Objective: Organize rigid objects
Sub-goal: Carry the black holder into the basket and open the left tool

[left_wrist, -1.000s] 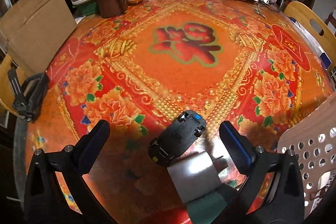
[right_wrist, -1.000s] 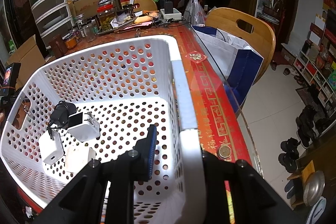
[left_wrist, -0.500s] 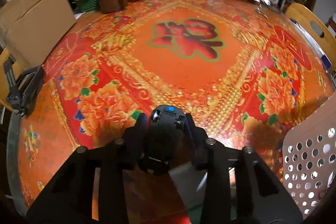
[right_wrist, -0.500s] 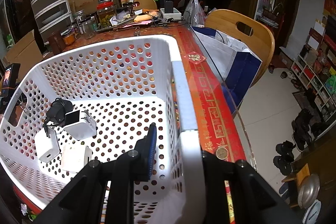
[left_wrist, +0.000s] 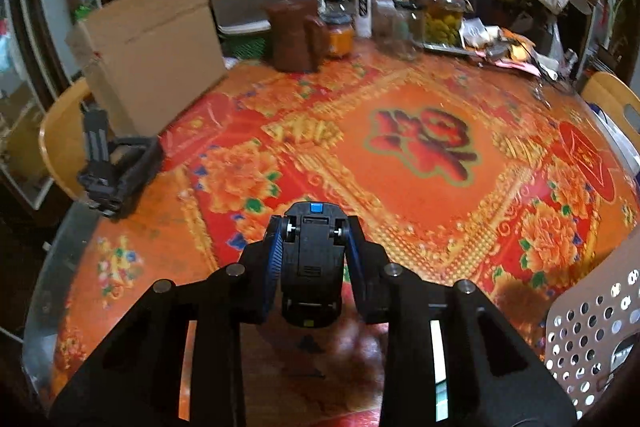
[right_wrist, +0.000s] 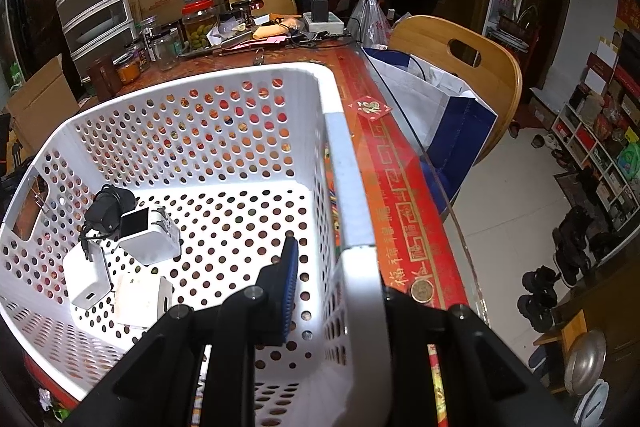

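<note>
The left gripper (left_wrist: 314,259) is closed on a black toy car (left_wrist: 312,263) and holds it above the red flowered counter (left_wrist: 420,147) – its underside faces the camera. The right gripper (right_wrist: 332,271) clamps the right wall of the white basket (right_wrist: 344,187) – chargers (right_wrist: 120,259) lie inside

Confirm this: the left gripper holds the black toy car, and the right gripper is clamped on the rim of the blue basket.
One thing is wrong: the basket is white, not blue, as the right wrist view shows. The left gripper does hold the black toy car, and the right gripper is clamped on the rim.
</note>
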{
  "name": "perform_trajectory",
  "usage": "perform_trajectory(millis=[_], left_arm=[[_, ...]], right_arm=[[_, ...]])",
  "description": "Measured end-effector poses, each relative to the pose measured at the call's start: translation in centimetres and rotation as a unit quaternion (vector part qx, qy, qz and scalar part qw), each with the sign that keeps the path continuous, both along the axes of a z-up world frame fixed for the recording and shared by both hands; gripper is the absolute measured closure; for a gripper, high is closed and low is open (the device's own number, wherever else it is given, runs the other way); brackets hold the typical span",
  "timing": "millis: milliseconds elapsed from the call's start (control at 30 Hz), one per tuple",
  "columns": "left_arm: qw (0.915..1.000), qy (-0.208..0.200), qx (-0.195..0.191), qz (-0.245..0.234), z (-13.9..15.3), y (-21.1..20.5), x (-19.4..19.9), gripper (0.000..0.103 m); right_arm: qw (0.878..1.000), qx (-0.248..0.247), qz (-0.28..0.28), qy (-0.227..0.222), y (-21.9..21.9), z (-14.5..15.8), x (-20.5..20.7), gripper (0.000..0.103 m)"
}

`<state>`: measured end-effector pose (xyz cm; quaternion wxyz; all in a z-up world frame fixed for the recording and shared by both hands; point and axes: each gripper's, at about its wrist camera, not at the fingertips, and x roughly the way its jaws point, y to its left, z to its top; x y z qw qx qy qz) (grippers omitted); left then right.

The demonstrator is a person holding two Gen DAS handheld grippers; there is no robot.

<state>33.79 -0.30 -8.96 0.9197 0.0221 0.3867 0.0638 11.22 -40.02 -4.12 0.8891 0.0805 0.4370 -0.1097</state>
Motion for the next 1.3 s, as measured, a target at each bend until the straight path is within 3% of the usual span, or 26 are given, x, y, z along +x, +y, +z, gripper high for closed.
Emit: perform_trajectory(millis=[267, 800, 1300], left_arm=[[0.9993, -0.029, 0.017, 0.017, 2.7, 0.0, -2.2, 0.075], [0.9961, -0.081, 0.016, -0.031, 10.7, -5.7, -8.0, 0.075], [0.9914, -0.077, 0.035, -0.1, 12.1, -13.5, -10.2, 0.075]], right_arm=[[1.0, 0.003, 0.002, -0.004, 0.0, -0.1, 0.0, 0.082], [1.0, 0.002, 0.007, -0.006, 0.0, -0.1, 0.0, 0.082], [1.0, 0.007, 0.011, -0.013, 0.0, 0.0, 0.0, 0.082]])
